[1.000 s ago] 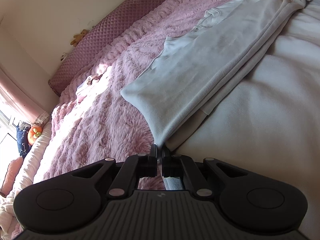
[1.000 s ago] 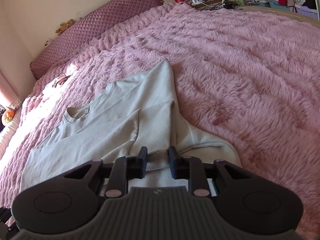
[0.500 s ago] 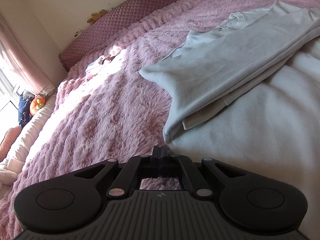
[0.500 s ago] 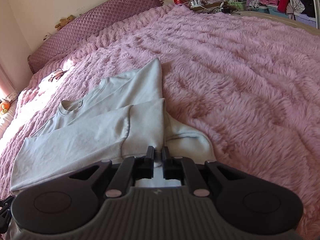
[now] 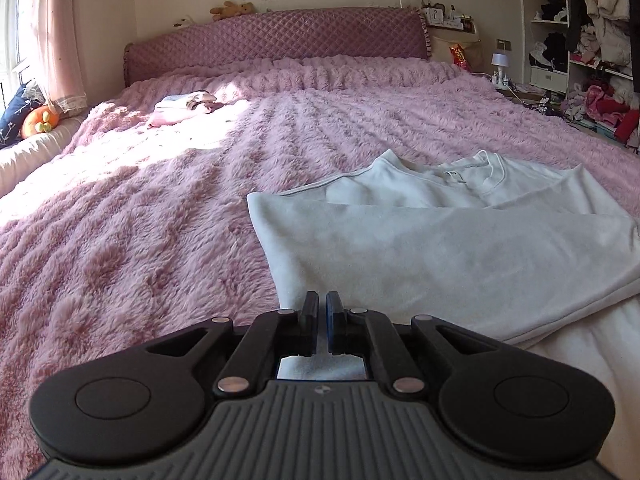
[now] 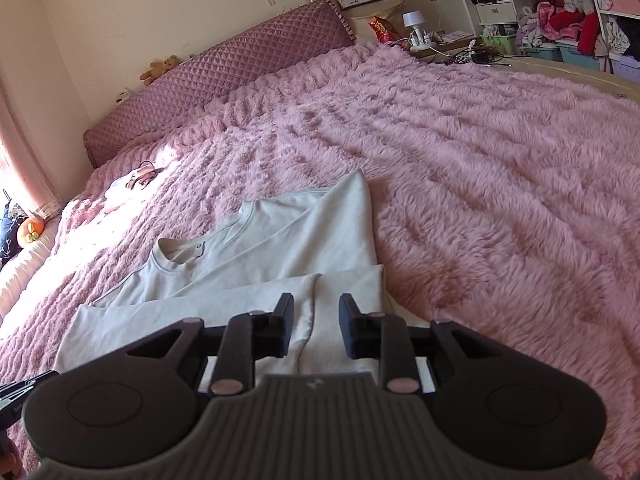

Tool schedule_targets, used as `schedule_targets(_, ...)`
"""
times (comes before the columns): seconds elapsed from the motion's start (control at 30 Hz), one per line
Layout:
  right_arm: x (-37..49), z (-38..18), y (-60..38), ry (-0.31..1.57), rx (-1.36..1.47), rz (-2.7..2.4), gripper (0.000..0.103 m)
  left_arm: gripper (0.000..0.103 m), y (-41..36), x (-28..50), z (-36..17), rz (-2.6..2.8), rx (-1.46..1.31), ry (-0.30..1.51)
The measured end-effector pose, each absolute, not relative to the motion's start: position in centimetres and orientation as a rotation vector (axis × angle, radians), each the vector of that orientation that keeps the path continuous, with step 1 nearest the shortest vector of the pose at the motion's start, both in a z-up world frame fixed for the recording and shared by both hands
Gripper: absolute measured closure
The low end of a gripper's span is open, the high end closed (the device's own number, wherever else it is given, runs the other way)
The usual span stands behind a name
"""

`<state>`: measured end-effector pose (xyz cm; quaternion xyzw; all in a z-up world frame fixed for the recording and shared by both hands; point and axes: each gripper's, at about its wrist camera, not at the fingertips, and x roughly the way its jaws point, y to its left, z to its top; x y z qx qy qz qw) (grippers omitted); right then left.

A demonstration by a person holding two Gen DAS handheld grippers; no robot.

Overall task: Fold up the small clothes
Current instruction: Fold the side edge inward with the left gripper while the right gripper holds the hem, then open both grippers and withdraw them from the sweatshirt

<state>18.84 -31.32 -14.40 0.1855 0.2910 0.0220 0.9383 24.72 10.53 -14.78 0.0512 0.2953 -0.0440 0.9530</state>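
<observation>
Lower centre of the left wrist view: the left gripper (image 5: 322, 322) shows a narrow slit between its jaws, and they are opening; no cloth sits in the slit, though pale fabric shows beneath the fingers. The shirt (image 5: 440, 248) fills the centre and right of the frame, lying on the blanket (image 5: 160, 240). Its lower part is folded up over the body, the fold's free edge running across mid-frame, with the collar (image 5: 476, 178) beyond it at upper right. Judgement: the gripper is letting go because that fold has been laid down. A small pile of clothes (image 5: 184, 106) lies in sun at upper left, well apart, likely finished or waiting items.

Lower centre of the right wrist view: the right gripper (image 6: 316, 328) has its jaws moderately apart and opening, with nothing pinched. A hem edge of the shirt (image 6: 260, 272) runs below the gap. The folded panel lies flat at centre left, the collar (image 6: 178, 256) above it. Judgement: both tools release together so the fold settles evenly; a further fold appears still due.
</observation>
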Motion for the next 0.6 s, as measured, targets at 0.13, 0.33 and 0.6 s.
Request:
schedule_targets(0.13,20.7,-16.2,-30.9,0.654,0.371,0.078,0.081,0.096,11.1,25.6,-16.3,-0.058,0.078,0.666)
schedule_targets(0.33,21.6,-18.1,-31.2,0.706,0.353,0.039,0.088,0.096,11.5,25.4,-15.8,-0.061,0.037,0.662)
schedule_targets(0.6,22.5,-15.8,-31.4,0.578,0.304,-0.018,0.067,0.090,10.8,26.2,-13.0,-0.110,-0.022,0.574)
